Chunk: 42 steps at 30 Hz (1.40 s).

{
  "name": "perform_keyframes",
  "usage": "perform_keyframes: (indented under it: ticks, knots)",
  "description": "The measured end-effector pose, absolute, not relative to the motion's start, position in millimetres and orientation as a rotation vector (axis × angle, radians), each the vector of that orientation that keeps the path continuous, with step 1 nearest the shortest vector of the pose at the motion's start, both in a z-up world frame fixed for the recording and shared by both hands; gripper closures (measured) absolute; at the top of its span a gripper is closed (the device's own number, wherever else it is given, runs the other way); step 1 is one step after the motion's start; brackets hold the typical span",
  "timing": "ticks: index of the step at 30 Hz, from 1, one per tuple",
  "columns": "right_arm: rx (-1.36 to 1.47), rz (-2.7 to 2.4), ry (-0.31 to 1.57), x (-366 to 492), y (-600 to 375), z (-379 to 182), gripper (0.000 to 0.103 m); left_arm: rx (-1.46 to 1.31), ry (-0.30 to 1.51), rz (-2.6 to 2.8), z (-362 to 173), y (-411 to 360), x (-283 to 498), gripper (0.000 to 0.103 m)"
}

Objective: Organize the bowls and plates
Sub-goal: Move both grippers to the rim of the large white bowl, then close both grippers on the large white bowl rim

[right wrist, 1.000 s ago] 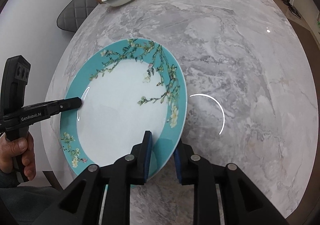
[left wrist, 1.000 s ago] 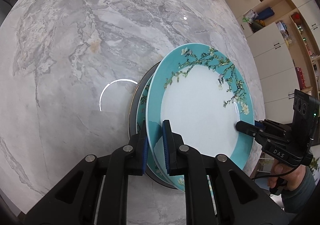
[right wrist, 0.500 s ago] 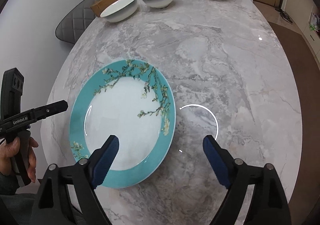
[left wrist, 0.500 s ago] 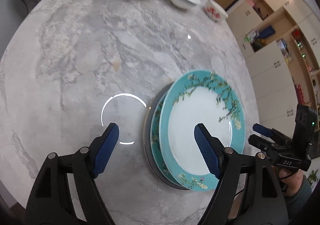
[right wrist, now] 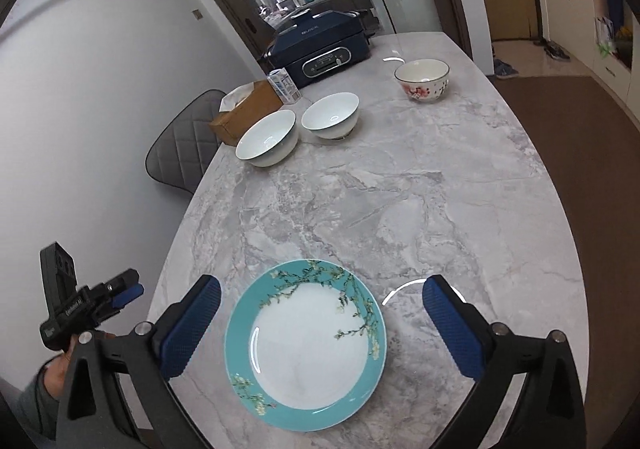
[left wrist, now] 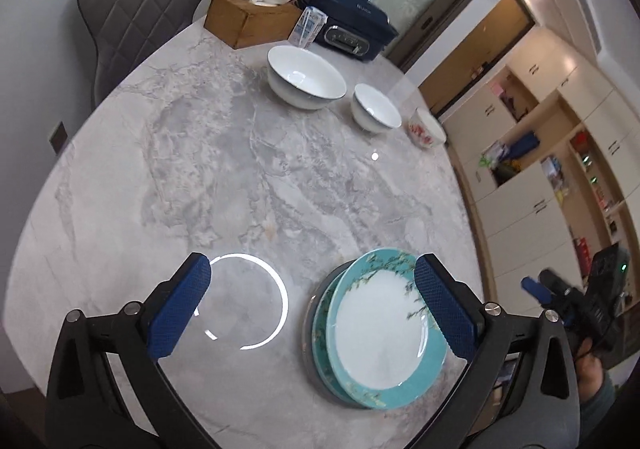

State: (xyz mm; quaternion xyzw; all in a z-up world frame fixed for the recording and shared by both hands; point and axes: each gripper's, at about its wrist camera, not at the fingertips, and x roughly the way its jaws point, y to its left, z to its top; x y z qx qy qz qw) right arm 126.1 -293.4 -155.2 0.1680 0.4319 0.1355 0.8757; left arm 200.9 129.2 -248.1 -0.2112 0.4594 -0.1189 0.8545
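Both hand-held grippers, left (left wrist: 308,303) and right (right wrist: 322,323), gape wide, gripping nothing. Teal plates (right wrist: 306,345) sit stacked low in frame, near the bench's (right wrist: 420,193) left edge. Three bowls (right wrist: 266,144) stand well apart toward the top, bare marble between.

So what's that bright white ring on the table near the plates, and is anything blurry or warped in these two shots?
Left wrist view: the ring is ceiling-light glare on the glossy marble table; the right hand-held gripper at the frame edge is motion-blurred. Right wrist view: only an arc of glare shows beside the teal plate; fisheye bends the door frames and table edge.
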Motion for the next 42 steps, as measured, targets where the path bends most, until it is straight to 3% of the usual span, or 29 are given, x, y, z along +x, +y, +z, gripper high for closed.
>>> perform_keyframes:
  ticks: [6, 13, 18, 26, 31, 33, 36, 42]
  knots:
    - [0.507, 0.245, 1.051, 129.8, -290.3, -157.0, 0.0, -0.395, 0.928, -0.18, -225.1, 150.1, 194.0, 0.0]
    - [0.347, 0.254, 0.954, 138.9, -269.9, -124.9, 0.0, -0.493, 1.04, -0.166, -239.3, 175.6, 220.8, 0.0]
    - [0.12, 0.284, 0.987, 199.8, -240.0, -104.6, 0.0, -0.35, 1.013, -0.077, -228.3, 181.3, 268.3, 0.0]
    - [0.093, 0.389, 1.001, 361.0, -201.7, -81.6, 0.0, -0.239, 1.078, -0.027, -228.3, 170.1, 397.1, 0.0]
    - [0.055, 0.452, 1.082, 460.6, -166.7, -105.7, 0.003, -0.18, 1.106, 0.005, -245.4, 147.9, 481.5, 0.0]
    - [0.035, 0.477, 1.108, 491.0, -153.3, -122.7, 0.014, -0.174, 1.116, 0.013, -255.3, 141.1, 510.2, 0.0]
    - [-0.004, 0.483, 1.156, 524.5, -135.0, -152.1, 0.02, -0.163, 1.147, 0.021, -275.4, 130.2, 546.8, 0.001]
    - [-0.07, 0.528, 1.217, 560.2, -105.8, -202.7, 0.022, -0.193, 1.169, 0.025, -308.2, 123.4, 578.6, 0.001]
